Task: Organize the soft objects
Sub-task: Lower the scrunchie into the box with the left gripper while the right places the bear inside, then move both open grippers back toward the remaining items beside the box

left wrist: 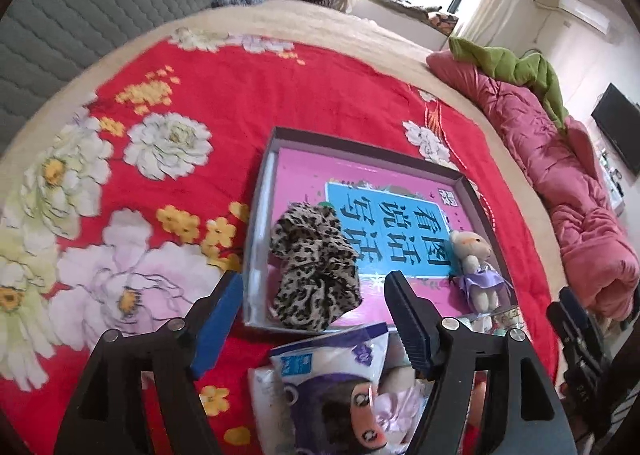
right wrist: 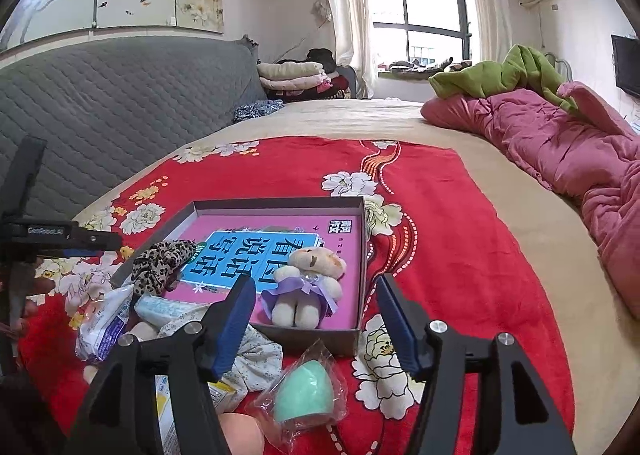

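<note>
A shallow cardboard box (left wrist: 472, 191) with thin grey-brown walls sits on a plush red blanket (left wrist: 248, 95) printed with large pale flowers, its floor covered by a glossy pink-and-blue sheet (right wrist: 344, 223) bearing bold characters. Inside it, at the left side, lies a crumpled leopard-print scrunchie (left wrist: 316, 271), soft and ruffled; at the right side lies a small cream teddy bear (right wrist: 308, 287) in a shiny lilac dress, legs towards the near wall. The left gripper (left wrist: 314, 319) hangs over the box's near edge with its blue ribbed pads spread wide and nothing between them (the scrunchie sits just beyond the tips, untouched). The right gripper (right wrist: 316, 319) likewise stands wide apart and empty, framing the bear and the near wall of the box. In front of the box, on the blanket, is a loose heap: a crinkly white-and-blue tissue pack (right wrist: 104, 327), a pale printed cloth (right wrist: 260, 363), and a mint egg-shaped sponge (right wrist: 302, 391) in a clear wrapper. The centre and far half of the box floor are bare, and open blanket stretches to the right of the box towards a rumpled pink quilt (right wrist: 560, 151) at the bed's edge.
</note>
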Action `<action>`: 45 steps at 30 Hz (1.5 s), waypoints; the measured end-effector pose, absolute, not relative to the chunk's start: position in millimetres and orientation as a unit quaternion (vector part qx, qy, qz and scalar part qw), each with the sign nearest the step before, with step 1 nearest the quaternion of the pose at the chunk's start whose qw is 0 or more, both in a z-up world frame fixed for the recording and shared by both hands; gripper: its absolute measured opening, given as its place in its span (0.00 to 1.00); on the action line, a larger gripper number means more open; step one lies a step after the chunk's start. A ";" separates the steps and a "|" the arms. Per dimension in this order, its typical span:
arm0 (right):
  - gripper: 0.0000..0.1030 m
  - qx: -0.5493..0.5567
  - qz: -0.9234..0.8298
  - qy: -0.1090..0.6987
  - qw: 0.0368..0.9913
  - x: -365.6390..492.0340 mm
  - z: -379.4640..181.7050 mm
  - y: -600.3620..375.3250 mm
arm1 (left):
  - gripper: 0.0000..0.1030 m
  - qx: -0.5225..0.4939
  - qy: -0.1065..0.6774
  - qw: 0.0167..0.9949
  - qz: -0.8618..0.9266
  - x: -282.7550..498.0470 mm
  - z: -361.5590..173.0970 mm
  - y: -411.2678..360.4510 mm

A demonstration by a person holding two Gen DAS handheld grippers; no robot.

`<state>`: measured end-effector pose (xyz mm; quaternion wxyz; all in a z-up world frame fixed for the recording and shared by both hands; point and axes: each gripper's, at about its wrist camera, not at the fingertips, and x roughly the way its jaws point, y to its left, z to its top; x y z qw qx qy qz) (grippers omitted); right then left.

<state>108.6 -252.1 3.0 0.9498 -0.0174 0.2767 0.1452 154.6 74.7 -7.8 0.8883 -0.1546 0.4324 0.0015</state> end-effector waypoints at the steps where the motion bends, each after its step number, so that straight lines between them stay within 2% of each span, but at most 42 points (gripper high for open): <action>1: 0.61 -0.018 0.145 0.274 0.951 107.6 4.4 -252.8 | 0.73 -0.152 0.428 0.891 0.006 150.5 -5.4 75.2; 16: 0.64 -0.014 0.137 0.252 0.958 86.9 26.8 -265.7 | 0.75 -0.171 0.395 0.902 0.014 98.5 26.2 86.7; 45: 0.64 -0.037 0.169 0.264 0.949 35.4 32.7 -253.3 | 0.75 -0.160 0.426 0.890 -0.010 48.7 22.7 54.7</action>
